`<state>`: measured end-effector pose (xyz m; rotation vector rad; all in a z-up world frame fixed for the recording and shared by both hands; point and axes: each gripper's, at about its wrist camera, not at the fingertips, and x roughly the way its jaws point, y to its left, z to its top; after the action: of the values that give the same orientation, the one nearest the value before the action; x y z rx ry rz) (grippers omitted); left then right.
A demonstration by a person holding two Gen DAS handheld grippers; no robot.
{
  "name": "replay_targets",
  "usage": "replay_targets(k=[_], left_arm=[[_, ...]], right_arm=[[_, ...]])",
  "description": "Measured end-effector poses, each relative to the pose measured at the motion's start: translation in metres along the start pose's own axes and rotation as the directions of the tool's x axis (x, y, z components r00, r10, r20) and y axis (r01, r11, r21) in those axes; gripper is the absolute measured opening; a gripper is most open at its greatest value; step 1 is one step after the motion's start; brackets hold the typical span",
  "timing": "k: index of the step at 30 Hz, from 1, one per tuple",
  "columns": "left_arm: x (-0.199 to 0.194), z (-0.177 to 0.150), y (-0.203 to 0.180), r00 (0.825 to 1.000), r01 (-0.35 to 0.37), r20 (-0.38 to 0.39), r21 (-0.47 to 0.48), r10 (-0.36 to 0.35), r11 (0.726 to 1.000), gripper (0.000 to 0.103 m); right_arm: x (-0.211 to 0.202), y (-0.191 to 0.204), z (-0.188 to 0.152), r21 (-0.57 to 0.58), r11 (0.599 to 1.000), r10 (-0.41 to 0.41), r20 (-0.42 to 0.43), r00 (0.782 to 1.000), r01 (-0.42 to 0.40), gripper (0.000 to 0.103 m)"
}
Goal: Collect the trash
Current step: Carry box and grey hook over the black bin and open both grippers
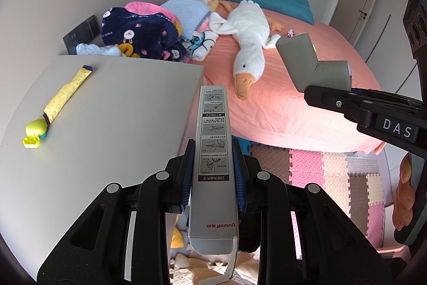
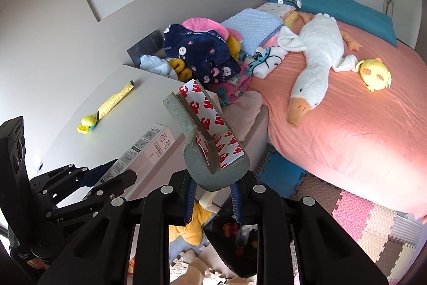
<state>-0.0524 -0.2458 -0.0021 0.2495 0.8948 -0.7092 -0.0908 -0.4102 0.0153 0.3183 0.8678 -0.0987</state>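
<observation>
Two grippers, one item each.
Left gripper [image 1: 212, 175] clamps one silver box [image 1: 213, 159]; right gripper [image 2: 213, 194] clamps one grey foam corner guard [image 2: 205, 140].

Both the left gripper [image 1: 213, 175] and right gripper [image 2: 213, 194] angle downward, fingers clamped shut.

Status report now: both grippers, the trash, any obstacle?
Left gripper shut on silver box. Right gripper shut on grey foam corner piece. Yellow wrapper not yet collected on table. No obstacle seen.
</observation>
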Motion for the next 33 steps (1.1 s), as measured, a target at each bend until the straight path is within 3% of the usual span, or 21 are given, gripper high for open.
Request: replay_targets(k=[13,14,15,16,17,22,33], left_arm=[[0.024,-0.003,-0.048,0.994,0.084,-0.075,0.082,-0.078,0.993,0.027],[0.028,-0.004,-0.05,0.993,0.086,-0.093,0.091,-0.078,0.992,0.032],[0.031,-0.005,-0.052,0.993,0.071,-0.101,0.102,-0.061,0.992,0.042],[0.032,-0.007,-0.053,0.995,0.037,-0.097,0.113,-0.026,0.993,0.082],[0.031,-0.009,-0.054,0.997,-0.004,-0.075,0.125,0.013,0.992,0.097],[0.033,-0.01,-0.051,0.995,-0.058,-0.071,0.167,0.071,0.984,0.097],[0.029,-0.011,-0.031,0.993,-0.079,-0.081,0.128,0.089,0.989,0.097]], right_arm=[[-0.016,-0.045,-0.02,0.068,0.997,-0.045,-0.035,0.998,0.048,0.024],[-0.016,-0.05,-0.021,0.083,0.996,-0.041,-0.043,0.998,0.045,0.027],[-0.017,-0.055,-0.023,0.098,0.994,-0.038,-0.049,0.998,0.043,0.043],[-0.019,-0.059,-0.024,0.11,0.993,-0.043,-0.046,0.998,0.048,0.067],[-0.022,-0.063,-0.026,0.123,0.99,-0.06,-0.033,0.998,0.063,0.075],[-0.027,-0.076,-0.028,0.16,0.983,-0.09,-0.006,0.996,0.09,0.077],[-0.016,-0.071,-0.026,0.171,0.983,-0.068,-0.016,0.998,0.07,0.077]])
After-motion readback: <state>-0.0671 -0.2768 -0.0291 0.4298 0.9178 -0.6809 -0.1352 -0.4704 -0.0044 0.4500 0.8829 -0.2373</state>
